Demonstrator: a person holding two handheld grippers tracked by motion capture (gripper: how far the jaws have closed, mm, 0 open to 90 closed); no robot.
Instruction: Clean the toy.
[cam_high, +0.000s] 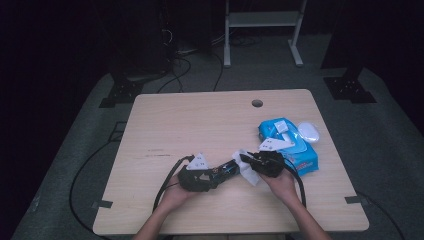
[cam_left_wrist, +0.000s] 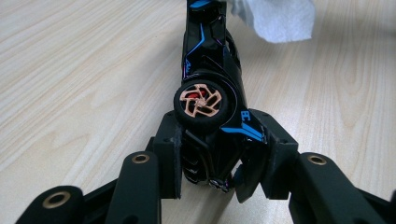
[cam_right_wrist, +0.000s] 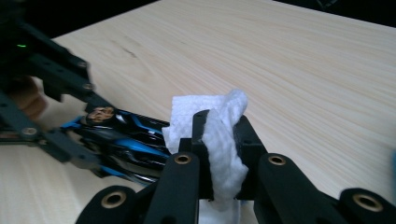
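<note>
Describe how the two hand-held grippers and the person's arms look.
Both the left hand-held gripper and the right hand-held gripper are black, each topped by a grey three-cornered plate with dark dots and trailing a black cable. Their jaw links carry brass-coloured rivets. The forearms are bare, no sleeves.

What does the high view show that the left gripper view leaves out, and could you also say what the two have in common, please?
The high view alone takes in the blue wipes pack with a white oval object beside it, the person's hands, and the right gripper clamped on the white wipe. The left gripper view alone gives the close detail: a copper-spoked wheel and blue trim on the black toy car, pinched between the left gripper pads. Both show the car, the wipe at its far end, and the wooden table.
</note>
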